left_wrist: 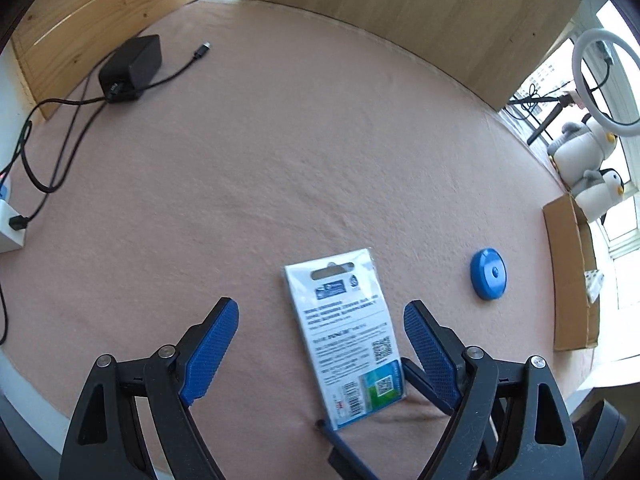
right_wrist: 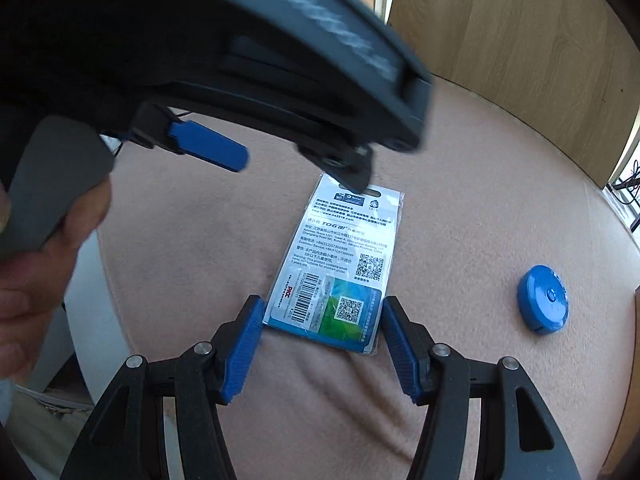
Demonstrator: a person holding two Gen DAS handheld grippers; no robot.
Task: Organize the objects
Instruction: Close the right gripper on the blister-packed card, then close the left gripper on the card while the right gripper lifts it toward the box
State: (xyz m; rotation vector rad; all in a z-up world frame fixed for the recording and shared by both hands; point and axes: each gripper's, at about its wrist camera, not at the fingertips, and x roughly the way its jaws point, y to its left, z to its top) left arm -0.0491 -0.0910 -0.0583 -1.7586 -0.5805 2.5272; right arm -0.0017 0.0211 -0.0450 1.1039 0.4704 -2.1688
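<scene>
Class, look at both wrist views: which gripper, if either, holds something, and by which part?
The right gripper grips the packaged card across its barcode end, at both side edges. The left gripper is open and holds nothing.

Sunlit window (left_wrist: 624,216), wood panels (left_wrist: 420,12)

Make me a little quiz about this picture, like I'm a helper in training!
1. True or false: the blue disc lies on top of the packet.
2. Which one has the packet's barcode end between its pads: the left claw or the right claw?
3. The black charger lies: A on the pink cloth, B on the packet, C in a claw.

Key: 1 false, they lie apart. 2 the right claw. 3 A.
</scene>
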